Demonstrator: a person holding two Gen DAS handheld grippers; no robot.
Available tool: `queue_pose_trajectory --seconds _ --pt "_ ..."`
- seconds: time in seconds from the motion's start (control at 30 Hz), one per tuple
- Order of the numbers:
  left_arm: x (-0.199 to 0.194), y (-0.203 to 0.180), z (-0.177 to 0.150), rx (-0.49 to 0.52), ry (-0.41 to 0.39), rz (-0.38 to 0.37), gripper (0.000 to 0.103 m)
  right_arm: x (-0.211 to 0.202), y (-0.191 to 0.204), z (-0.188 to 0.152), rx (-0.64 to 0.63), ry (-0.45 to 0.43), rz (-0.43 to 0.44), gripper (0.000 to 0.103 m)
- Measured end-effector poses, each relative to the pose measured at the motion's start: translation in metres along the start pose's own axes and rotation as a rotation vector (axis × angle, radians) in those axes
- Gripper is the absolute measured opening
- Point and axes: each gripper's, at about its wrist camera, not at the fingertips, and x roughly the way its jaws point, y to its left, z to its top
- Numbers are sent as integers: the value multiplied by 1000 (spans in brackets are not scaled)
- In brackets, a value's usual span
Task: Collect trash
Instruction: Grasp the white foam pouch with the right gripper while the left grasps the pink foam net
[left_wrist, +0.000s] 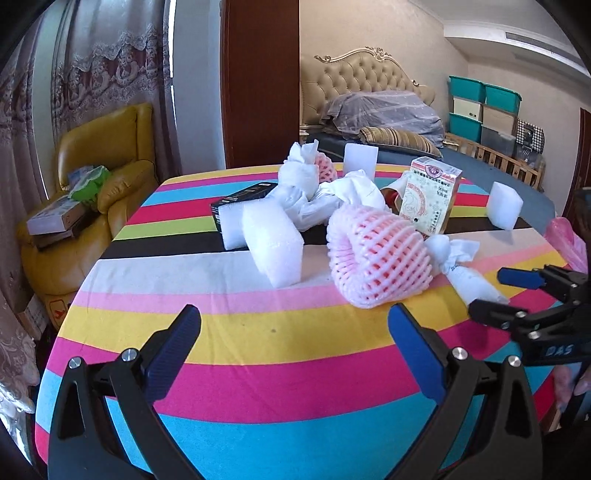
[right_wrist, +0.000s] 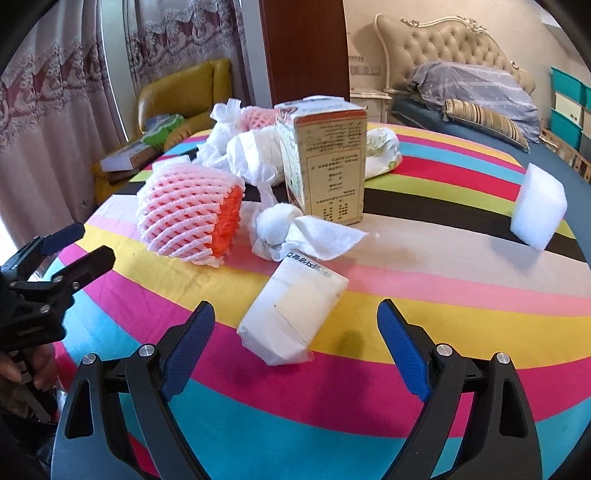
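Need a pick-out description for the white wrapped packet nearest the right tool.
On the striped tablecloth, find the upright printed carton. In front of it lies a knotted tissue, then the white packet. It alone is a flat paper-wrapped block bearing a printed label.

Pink bag — cut off, rt edge

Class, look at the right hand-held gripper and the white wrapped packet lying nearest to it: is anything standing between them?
Nothing visible does. The right hand-held gripper is open, and the white wrapped packet lies just ahead of its fingertips on the striped tablecloth, with only bare cloth between.
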Motion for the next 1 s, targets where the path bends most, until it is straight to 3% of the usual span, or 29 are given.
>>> queue_pose_trajectory --seconds 0.07,0.1,0.2,0.47,0.73,0.87,0.93,1.0 --pt "-1 -2 3 -3 -2 -14 98 2 1 0 -7 8 -16 58" --pt "0 -4 3 -2 -1 -18 98 3 0 -1 -3 14 -7 42" --pt "3 -13 8 11 3 -31 98 -4 -7 -6 11 -9 6 33" --pt "28 -56 27 70 44 -74 98 -31 -31 -15 37 -91 -27 30" --pt "63 -94 45 100 98 -45 97 -42 -49 -22 75 -122 -20 30" --pt "69 -103 42 129 112 -23 66 -44 -55 -23 93 -129 -17 30" --pt "65 -101 40 114 101 -28 57 -45 -56 -24 99 -133 -16 30" --pt "60 -98 38 110 88 -30 41 -45 -55 -24 101 -136 -14 30"
